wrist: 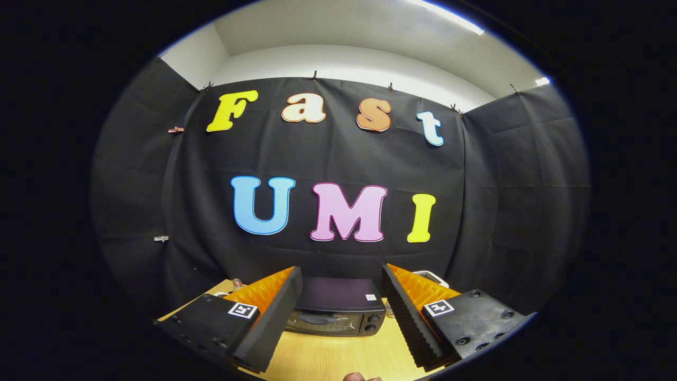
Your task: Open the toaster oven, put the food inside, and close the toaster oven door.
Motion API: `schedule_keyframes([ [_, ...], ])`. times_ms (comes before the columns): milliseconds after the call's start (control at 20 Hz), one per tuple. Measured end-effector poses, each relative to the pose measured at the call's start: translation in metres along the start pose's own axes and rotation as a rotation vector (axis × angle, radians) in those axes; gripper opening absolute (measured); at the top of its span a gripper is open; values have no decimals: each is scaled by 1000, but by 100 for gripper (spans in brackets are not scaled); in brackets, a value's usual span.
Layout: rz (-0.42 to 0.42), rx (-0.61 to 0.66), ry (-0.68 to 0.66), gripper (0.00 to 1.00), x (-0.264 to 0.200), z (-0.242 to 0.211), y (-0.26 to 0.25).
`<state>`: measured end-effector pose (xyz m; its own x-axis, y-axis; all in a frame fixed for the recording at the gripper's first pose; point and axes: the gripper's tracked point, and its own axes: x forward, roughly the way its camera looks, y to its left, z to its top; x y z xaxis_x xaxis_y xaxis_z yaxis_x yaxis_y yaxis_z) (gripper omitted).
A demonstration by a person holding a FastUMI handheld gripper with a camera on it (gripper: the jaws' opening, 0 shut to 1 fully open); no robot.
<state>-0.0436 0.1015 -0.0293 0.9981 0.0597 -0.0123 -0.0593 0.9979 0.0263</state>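
Observation:
A dark toaster oven (338, 309) stands on the wooden table (338, 357) against the back wall, its door closed and two knobs on the right of its front. It lies beyond my fingers, framed in the gap between them. My gripper (341, 341) is open, with nothing between the fingers, and it is held high above the table and well back from the oven. A small brown rounded thing (361, 377) peeks in close under the gripper, and I cannot tell what it is.
A white-rimmed object (431, 277) lies behind the right finger, to the right of the oven. A small object (237, 283) sits at the table's back left corner. Black cloth walls close the table in at the back and on both sides.

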Motion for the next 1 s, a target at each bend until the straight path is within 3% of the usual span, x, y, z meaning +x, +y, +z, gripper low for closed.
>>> schedule_keyframes([
  [1000, 9, 3, 7, 98, 6, -3, -16],
])
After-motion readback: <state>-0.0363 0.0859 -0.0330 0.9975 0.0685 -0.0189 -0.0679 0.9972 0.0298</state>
